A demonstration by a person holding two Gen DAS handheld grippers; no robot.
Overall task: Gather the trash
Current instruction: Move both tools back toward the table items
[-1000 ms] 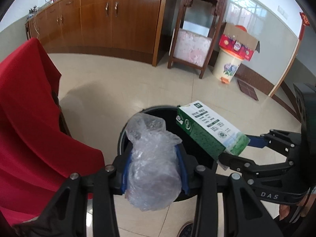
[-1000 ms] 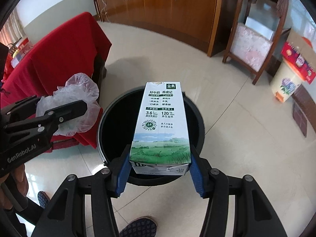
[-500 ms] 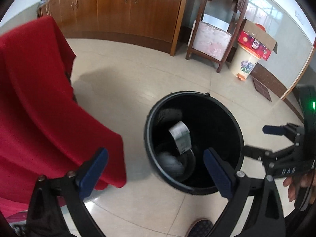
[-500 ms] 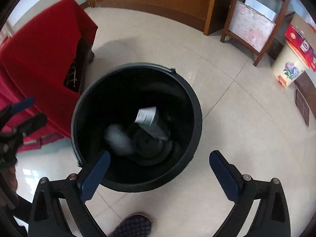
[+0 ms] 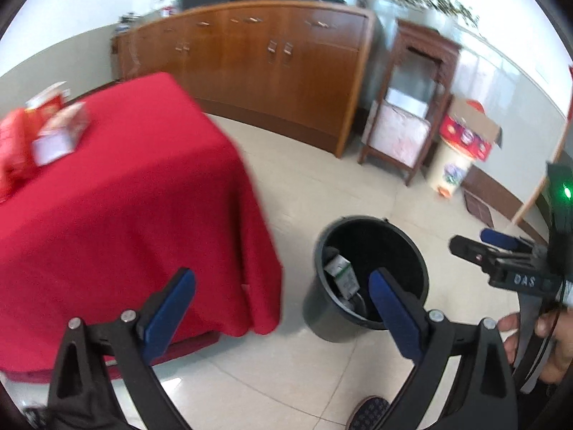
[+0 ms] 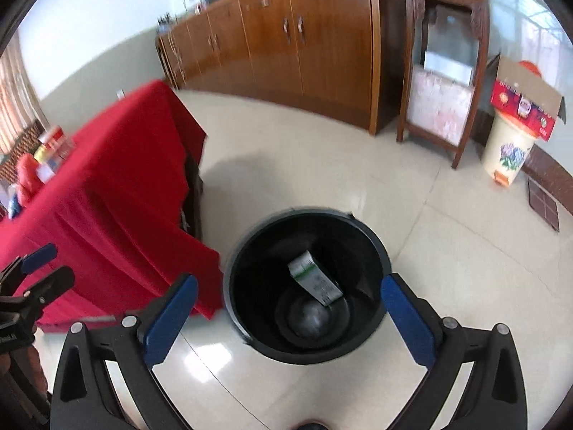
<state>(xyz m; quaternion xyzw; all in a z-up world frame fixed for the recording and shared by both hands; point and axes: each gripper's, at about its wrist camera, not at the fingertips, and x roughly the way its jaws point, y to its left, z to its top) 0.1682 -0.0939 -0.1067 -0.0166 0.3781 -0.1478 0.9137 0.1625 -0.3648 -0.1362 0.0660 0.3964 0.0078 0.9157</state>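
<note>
A black bin [image 6: 304,351] [image 5: 322,308] stands on the tiled floor. Inside it lie a green and white milk carton [image 6: 315,281] [image 5: 342,272] and a crumpled clear plastic bag [image 6: 311,317]. My right gripper [image 6: 290,304] hangs above the bin, wide open and empty. My left gripper [image 5: 283,297] is also wide open and empty, raised beside the bin toward the red-clothed table [image 5: 118,193] [image 6: 107,193]. Small boxes and packets [image 5: 53,132] [image 6: 46,157] sit on the table's far left.
A long wooden cabinet [image 5: 258,79] lines the far wall, with a carved wooden stand [image 6: 444,71] next to it. A cream pedal bin [image 6: 506,152] carries an open cardboard box [image 6: 524,100]. A shoe [image 5: 369,410] shows at the bottom.
Both grippers opened and dropped the plastic bag and the milk carton into the black bin. Both then rose and pulled back; the left view swung toward the red table.
</note>
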